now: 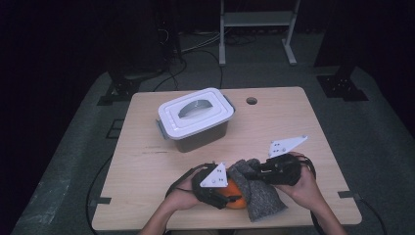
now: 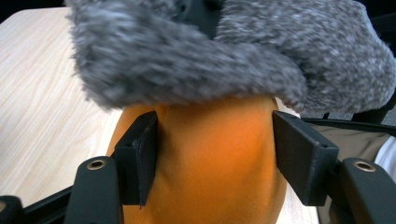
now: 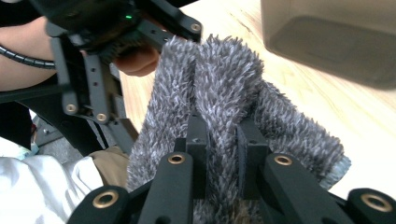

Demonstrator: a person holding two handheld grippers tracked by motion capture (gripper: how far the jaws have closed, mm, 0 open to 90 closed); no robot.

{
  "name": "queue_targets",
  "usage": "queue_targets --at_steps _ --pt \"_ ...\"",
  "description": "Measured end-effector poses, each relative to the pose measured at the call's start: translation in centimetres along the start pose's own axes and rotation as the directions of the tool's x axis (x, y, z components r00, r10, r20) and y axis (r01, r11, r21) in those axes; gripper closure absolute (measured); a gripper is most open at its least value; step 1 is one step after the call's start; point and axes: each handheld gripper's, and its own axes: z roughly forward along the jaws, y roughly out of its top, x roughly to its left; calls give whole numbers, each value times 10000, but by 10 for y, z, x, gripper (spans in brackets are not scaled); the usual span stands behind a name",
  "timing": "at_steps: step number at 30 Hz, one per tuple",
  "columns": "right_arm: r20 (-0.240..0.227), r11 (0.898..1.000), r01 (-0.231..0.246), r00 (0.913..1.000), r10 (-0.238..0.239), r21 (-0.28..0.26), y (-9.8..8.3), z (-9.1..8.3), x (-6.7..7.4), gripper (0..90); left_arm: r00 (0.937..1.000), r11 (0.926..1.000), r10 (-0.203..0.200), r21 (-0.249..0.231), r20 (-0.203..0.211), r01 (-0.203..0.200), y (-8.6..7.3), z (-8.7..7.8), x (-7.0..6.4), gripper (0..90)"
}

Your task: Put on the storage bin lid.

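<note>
In the high view, the left gripper (image 1: pixel 230 195) sits low and centre-left in the frame, near the front edge of the wooden table (image 1: pixel 147 166), with its grey three-cornered plate on top. Its jaws hold an orange soft object (image 1: pixel 236 195), rounded like a plush ball; what it is exactly I cannot tell. In the left gripper view the two black pads press against the orange object (image 2: pixel 212 158) from either side at a middling width, the object bulging between them in the lower centre of the frame.

A grey fuzzy sock (image 1: pixel 257 193) lies just right of the orange object in the high view, draped over part of it. In the left gripper view the sock (image 2: pixel 187 60) spans the top of the frame, and its edge lies over the top of the orange object.

The right gripper (image 1: pixel 255 172) comes in from the lower right of the high view, held in the person's hand. In the right gripper view its jaws stand narrow, pinching a fold of the sock (image 3: pixel 224 102) between the pads at lower centre; the left gripper (image 3: pixel 100 51) shows in the upper left.

A lidded plastic container (image 1: pixel 195 117) with a white lid stands well apart, in the upper middle of the table.
</note>
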Motion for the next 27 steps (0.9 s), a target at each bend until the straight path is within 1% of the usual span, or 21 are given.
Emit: queue_targets --at_steps 3,5,8,11,12,15,18,20,21,22,23,24,26,27 --pt "20 9997 -242 9997 242 0 -5 -2 -6 779 10000 10000 18 -21 32 -18 0 0 1 358" --pt "57 9993 -365 9993 364 52 -8 -3 -9 779 10000 10000 -7 7 -61 7 0 -1 2 365" --pt "122 9986 -500 9987 498 143 -13 -5 -12 780 9991 9996 -296 -32 -289 295 -1 -5 7 367" --pt "251 9978 -601 9979 593 285 -17 -7 -15 780 9958 9967 -801 -188 -438 793 -6 -11 15 367" --pt "258 9975 -624 9978 616 319 -19 -7 -15 780 9937 9948 -997 -242 -504 986 -8 -13 18 369" --pt "208 9971 -652 9977 645 382 -21 -5 -16 780 9843 9864 -1608 -451 -725 1578 -12 -17 25 368" --pt "108 9969 -600 9982 595 506 -20 -4 -14 779 9753 9808 -1926 -525 -1078 1878 -15 -20 29 370" --pt "96 9965 -518 9986 513 661 -19 -3 -12 779 9694 9764 -2136 -590 -1209 2078 -16 -21 31 376" --pt "117 9965 -495 9987 488 669 -18 -3 -11 779 9663 9739 -2245 -633 -1257 2181 -15 -21 31 377" --pt "161 9971 -449 9989 440 608 -17 -4 -11 778 9648 9727 -2297 -638 -1280 2231 -15 -20 30 380" --pt "180 9978 -436 9989 428 497 -16 -5 -9 779 9655 9733 -2265 -686 -1285 2192 -14 -19 29 381" --pt "162 9987 -369 9992 364 347 -14 -6 -8 778 9675 9744 -2207 -707 -1233 2133 -13 -18 28 379" --pt "60 9995 -285 9996 285 96 -12 -6 -6 776 9738 9792 -1985 -657 -1106 1921 -10 -16 25 358" --pt "84 9996 -187 9998 186 221 -11 -5 -5 776 9769 9816 -1871 -573 -1035 1820 -10 -15 24 340"
